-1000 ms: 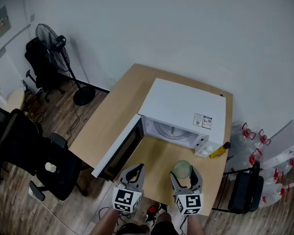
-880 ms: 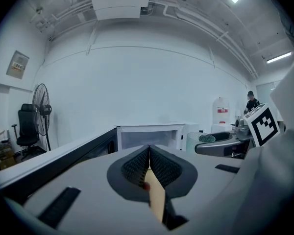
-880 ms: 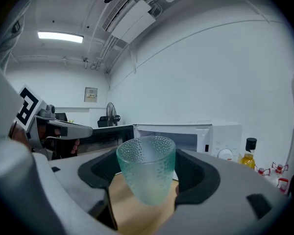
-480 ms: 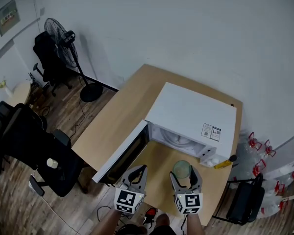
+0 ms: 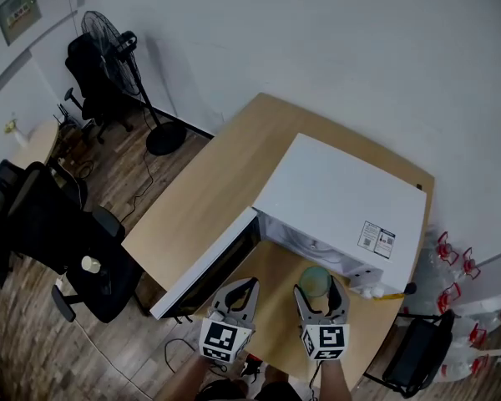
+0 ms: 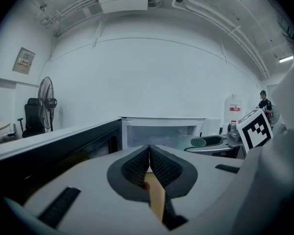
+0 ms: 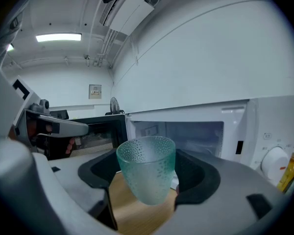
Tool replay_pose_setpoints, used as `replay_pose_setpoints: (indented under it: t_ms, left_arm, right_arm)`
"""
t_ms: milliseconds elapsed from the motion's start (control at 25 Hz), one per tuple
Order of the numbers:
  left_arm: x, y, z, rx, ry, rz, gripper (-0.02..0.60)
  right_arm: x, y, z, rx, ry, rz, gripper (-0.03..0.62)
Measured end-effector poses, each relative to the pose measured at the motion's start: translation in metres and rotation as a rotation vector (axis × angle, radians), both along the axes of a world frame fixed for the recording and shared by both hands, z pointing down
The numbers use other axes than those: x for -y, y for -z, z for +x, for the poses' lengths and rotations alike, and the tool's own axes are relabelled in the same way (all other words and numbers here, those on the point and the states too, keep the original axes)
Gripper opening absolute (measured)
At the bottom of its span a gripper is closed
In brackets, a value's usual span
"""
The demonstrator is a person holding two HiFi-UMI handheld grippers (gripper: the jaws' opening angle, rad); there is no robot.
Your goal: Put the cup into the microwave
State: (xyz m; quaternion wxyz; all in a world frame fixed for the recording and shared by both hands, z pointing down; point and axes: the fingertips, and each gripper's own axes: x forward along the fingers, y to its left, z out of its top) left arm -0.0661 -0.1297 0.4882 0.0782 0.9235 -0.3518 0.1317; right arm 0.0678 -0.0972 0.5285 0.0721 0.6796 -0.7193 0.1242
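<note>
R gripper (image 5: 321, 301) is clamped on the cup (image 7: 147, 173). Jaws sit one each side of the body, about mid-height. Cup is off the table (image 5: 209, 190) and upright, rim up, long axis vertical, maybe a hair tilted. It's textured green glass and looks empty.

L gripper (image 5: 240, 295) has its pads together w/ nothing between them. It hangs just beside the R one, on the door side, doing no work.

Microwave (image 5: 342, 199) sits on the table w/ the door (image 5: 204, 261) swung open to the L, so the opening is clear.

Key relation: cavity (image 7: 186, 133) lies straight ahead of the cup along the R jaw axis, a bit R of centre in the R gripper view. In the head view the cup is near the mouth, not yet past the front edge.

My read: next is a straight fwd push w/ the R, keeping the cup vertical, low enough to clear the top lip, then set down and release. R is the only sensible arm. L is nearer the door, so it's the one for closing it later.

Risk, IMO: clipping the control-panel side on the R.
</note>
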Motion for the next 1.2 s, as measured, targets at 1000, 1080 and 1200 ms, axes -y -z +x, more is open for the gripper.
replay_pose_setpoints:
  t_ms: [1000, 1080, 1200]
  left_arm:
    - [0.052, -0.038, 0.037, 0.018, 0.038, -0.068, 0.024]
    - [0.052, -0.039, 0.039, 0.021, 0.038, -0.072, 0.023]
    - [0.054, -0.041, 0.041, 0.023, 0.041, -0.078, 0.023]
  right_arm:
    - [0.084, -0.040, 0.038, 0.031, 0.004, -0.027, 0.356]
    - [0.087, -0.042, 0.040, 0.032, 0.006, -0.030, 0.356]
    - [0.092, -0.044, 0.042, 0.034, 0.007, -0.032, 0.356]
